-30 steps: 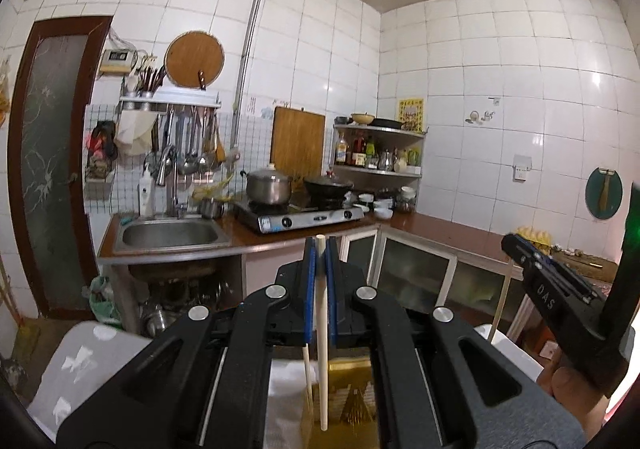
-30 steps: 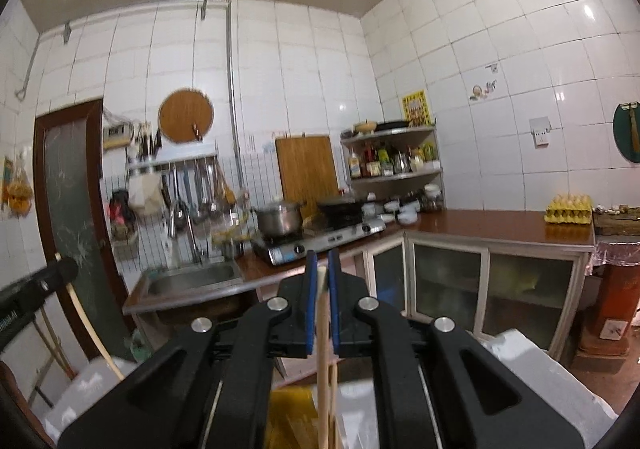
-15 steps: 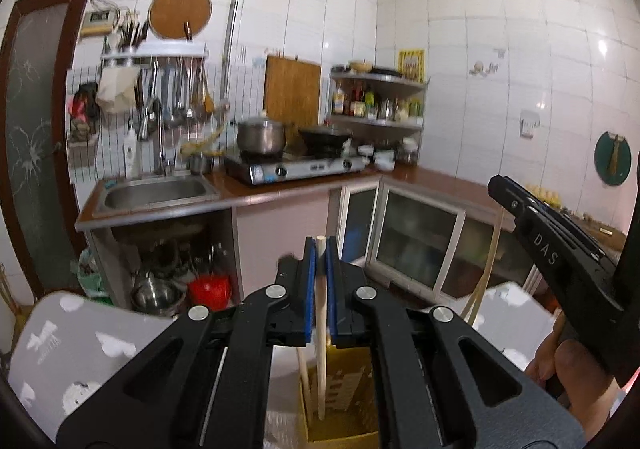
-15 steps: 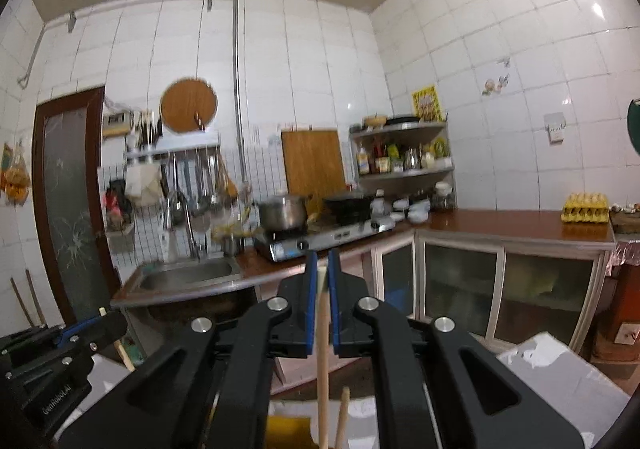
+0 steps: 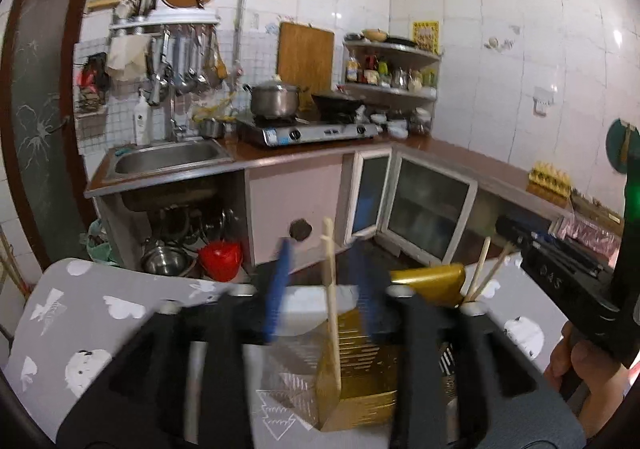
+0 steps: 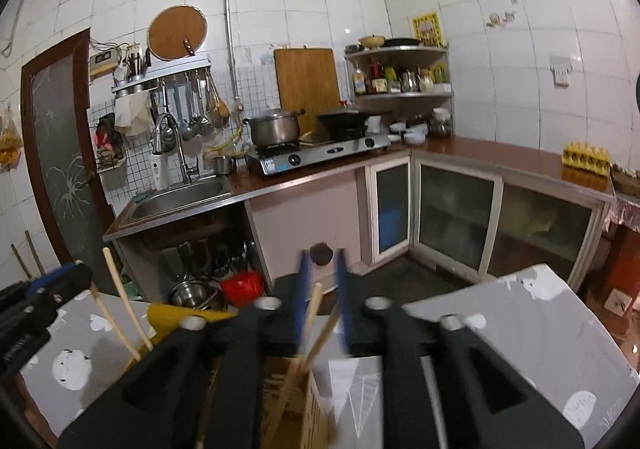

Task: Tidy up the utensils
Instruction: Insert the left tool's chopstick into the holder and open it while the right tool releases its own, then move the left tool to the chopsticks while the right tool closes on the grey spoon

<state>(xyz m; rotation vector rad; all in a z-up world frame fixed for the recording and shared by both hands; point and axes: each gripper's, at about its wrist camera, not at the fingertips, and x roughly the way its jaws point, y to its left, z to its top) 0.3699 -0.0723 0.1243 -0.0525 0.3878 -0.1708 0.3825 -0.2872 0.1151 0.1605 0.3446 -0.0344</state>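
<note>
In the left wrist view a pale wooden chopstick [image 5: 330, 289] stands upright in a gold holder [image 5: 360, 393]. It stands free between the blurred blue pads of my left gripper [image 5: 320, 269], whose jaws are opening. In the right wrist view two chopsticks [image 6: 316, 313] lean in a brown holder [image 6: 298, 393] between the pads of my right gripper [image 6: 322, 265], whose jaws are also opening off them. The right gripper [image 5: 520, 241] shows at the right of the left view beside two chopsticks [image 5: 482, 269]. The left gripper [image 6: 68, 281] shows at the left of the right view.
The holders stand on a table with a grey cloth [image 5: 100, 309] printed with white shapes. Beyond it are a sink [image 5: 168, 157], a gas stove with a pot [image 5: 276, 101], low cabinets [image 6: 452, 217] and an egg tray [image 6: 586, 159]. A hand [image 5: 580, 365] holds the right gripper.
Both grippers sank toward the table and tipped down. Their pads, pressed on chopsticks before, have spread apart, and the chopsticks now stand loose in the holders.
</note>
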